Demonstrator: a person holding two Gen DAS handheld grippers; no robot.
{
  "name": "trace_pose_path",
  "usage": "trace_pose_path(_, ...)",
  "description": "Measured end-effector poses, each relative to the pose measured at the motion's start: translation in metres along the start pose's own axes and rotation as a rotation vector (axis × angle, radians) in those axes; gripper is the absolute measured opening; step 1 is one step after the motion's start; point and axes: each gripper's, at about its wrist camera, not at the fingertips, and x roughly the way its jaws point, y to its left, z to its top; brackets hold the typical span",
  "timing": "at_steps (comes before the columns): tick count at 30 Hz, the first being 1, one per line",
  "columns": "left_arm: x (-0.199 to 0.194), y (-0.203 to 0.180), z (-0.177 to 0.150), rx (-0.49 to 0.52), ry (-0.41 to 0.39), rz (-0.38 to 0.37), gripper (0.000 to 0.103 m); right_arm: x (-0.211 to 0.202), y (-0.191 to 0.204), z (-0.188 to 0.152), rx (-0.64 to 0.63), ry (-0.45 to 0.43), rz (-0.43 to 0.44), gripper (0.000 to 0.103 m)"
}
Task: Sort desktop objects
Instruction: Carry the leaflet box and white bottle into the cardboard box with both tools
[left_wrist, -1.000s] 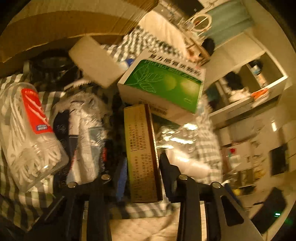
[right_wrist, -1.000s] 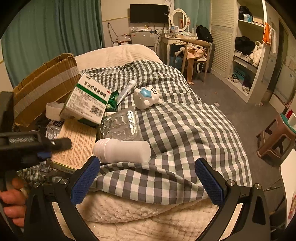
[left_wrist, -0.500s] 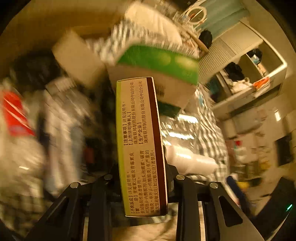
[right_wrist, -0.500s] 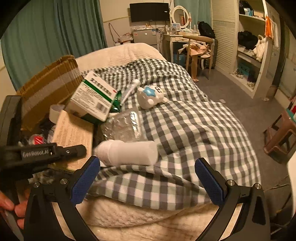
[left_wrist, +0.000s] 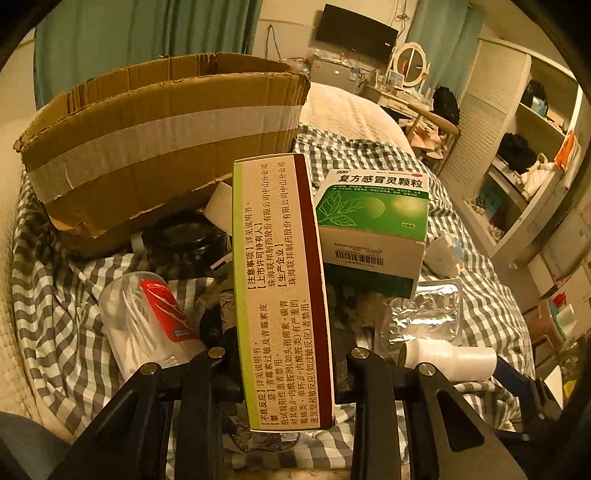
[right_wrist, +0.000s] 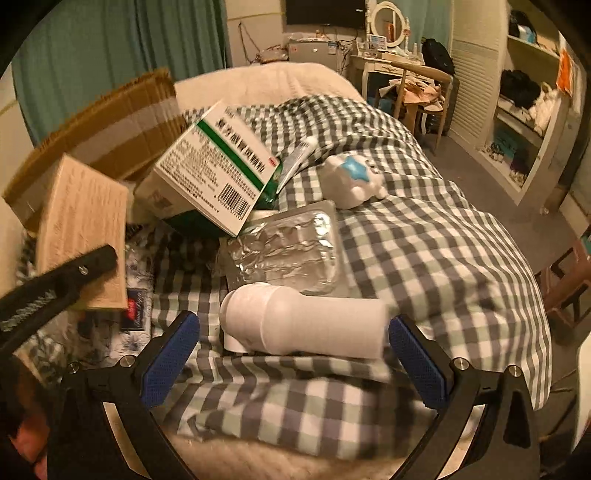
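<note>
On your far left the cardboard box stands open-topped on the checked bedspread, and in front of it lie the clear tub of cotton swabs and a dark jar. Your left tongs are clamped on the tan medicine carton, holding it upright by its lower end, lifted off the bed and just in front of the cardboard box. That carton is light, stiff paperboard: it will dent if you squeeze hard, so keep the grip on the flat faces near the end as you have it, and no tighter. Just right of it the green-and-white medicine box leans tilted on the heap, with a foil blister pack below it; the foil is thin and crinkly and would need a pinch at its edge. Further right, your right tongs are spread wide, one blue pad at each end of the white plastic bottle lying on its side on the bed. It looks smooth and likely to roll; a grip across its body seems safer than end to end. Whether the pads already touch it is hard to say through the blur. Beyond sits a small white toy with a blue star.
</note>
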Motion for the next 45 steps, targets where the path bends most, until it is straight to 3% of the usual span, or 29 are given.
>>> trace_pose_path(5,-0.002,0.006,-0.003,-0.011,0.008,-0.003,0.029,0.023,0.014,0.002,-0.024,0.031,-0.078,0.103)
trace_pose_path(12,0.010,-0.018,0.019,-0.012,0.024,0.003,0.029,0.032,0.024,0.004,-0.048,0.048,-0.112,0.103)
trace_pose_path(22,0.010,-0.012,0.017,-0.043,0.033,0.002,0.029,0.045,0.041,0.007,-0.136,0.045,-0.165,0.103)
trace_pose_path(29,-0.002,-0.020,0.012,0.011,-0.017,0.015,0.029,0.014,0.013,0.005,0.030,0.012,-0.061,0.101)
trace_pose_path(39,-0.037,-0.006,0.012,-0.008,-0.067,0.022,0.029,-0.051,0.017,0.017,0.046,-0.080,-0.012,0.101)
trace_pose_path(45,-0.058,0.004,0.029,-0.034,-0.015,-0.018,0.029,-0.094,0.028,0.035,0.063,-0.167,0.062,0.101)
